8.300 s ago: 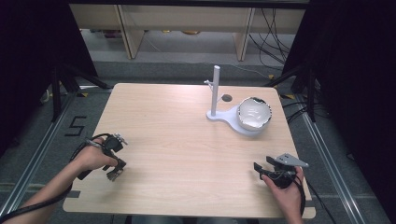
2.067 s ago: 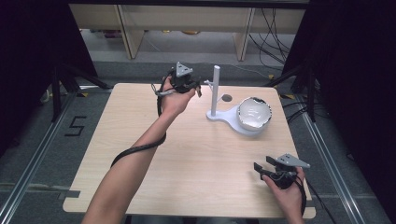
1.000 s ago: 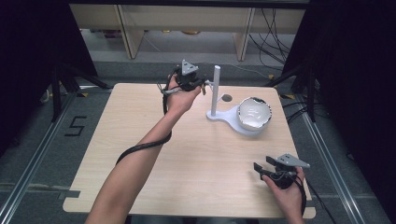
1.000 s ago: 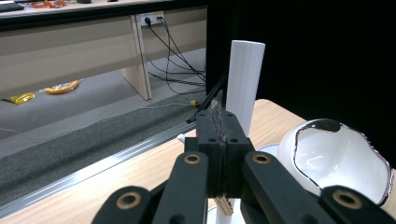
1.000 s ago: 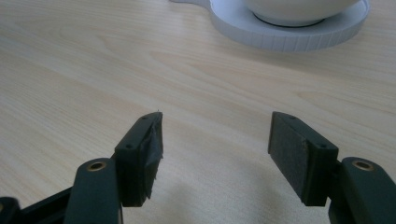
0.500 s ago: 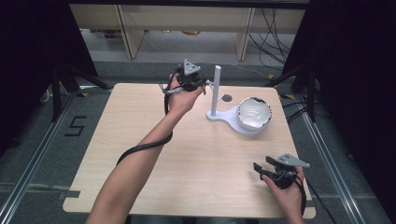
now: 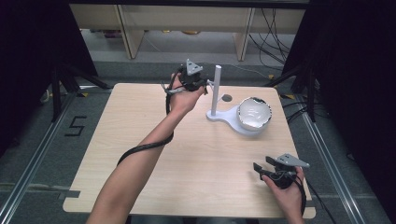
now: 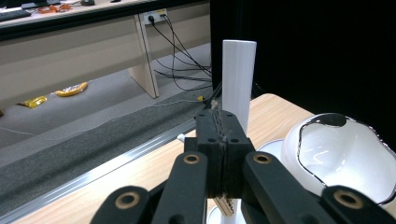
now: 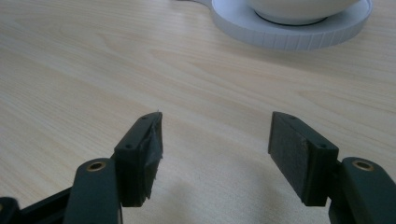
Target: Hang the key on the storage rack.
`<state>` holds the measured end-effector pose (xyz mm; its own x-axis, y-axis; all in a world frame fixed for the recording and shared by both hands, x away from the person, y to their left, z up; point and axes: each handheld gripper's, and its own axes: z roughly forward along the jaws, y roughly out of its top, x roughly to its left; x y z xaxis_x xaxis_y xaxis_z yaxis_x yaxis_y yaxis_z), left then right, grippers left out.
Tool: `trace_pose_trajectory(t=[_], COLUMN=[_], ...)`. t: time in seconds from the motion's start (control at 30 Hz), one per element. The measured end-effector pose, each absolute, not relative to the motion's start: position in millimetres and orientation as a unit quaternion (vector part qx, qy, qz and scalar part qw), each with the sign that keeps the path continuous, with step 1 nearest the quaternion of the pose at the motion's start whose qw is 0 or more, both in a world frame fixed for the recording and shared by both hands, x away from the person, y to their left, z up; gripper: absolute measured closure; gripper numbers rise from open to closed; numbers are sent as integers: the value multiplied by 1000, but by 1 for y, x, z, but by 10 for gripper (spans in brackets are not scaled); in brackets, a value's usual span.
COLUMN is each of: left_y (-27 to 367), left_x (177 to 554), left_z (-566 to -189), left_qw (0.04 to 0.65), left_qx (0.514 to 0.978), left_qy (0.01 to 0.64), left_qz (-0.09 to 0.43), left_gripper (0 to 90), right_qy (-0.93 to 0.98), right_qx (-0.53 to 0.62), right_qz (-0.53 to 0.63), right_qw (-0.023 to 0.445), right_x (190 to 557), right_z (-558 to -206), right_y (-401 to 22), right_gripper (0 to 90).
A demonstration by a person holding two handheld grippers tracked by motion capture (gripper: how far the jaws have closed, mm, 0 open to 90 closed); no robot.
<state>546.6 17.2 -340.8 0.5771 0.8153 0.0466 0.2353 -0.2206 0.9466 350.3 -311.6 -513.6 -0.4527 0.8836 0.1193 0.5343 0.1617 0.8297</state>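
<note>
So the left gripper point(image 7: 201, 85) had come up from the near-left table edge to the white post point(image 7: 216, 88) at the far side, jaws pinched shut on nothing. Right gripper point(image 9: 215, 154) sat wide open near the front-right corner, while the white bowl point(image 7: 254, 113) sat on the stand's base, so looked like the post was the target.

L arm stretched out to bench's far edge, L claw point(image 7: 206, 84) raised, jaws pressed together. R hand point(image 7: 289, 196) low at near right corner, R claw point(image 7: 259, 168) jaws wide apart.
</note>
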Motion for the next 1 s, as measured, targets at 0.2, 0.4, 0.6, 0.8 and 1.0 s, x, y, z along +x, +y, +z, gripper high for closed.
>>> trace_pose_trajectory(t=[0.2, 0.4, 0.6, 0.8, 1.0], left_y=[15, 15, 9, 9, 8], left_x=[545, 547, 550, 551, 546], left_z=[-340, -340, -342, -342, -337], left_qw=[504, 506, 503, 507, 519], left_qx=[730, 728, 731, 728, 723], left_qy=[357, 359, 352, 349, 342], left_qz=[292, 293, 299, 301, 302], left_gripper=[882, 881, 882, 884, 842], right_qy=[735, 735, 742, 743, 742], right_qx=[485, 486, 469, 467, 468], right_qz=[430, 429, 428, 430, 429], right_qw=[199, 199, 215, 212, 216], right_x=[350, 350, 352, 352, 352], right_z=[-513, -513, -514, -514, -514], right_y=[-311, -311, -314, -315, -314], right_gripper=[362, 362, 362, 361, 361])
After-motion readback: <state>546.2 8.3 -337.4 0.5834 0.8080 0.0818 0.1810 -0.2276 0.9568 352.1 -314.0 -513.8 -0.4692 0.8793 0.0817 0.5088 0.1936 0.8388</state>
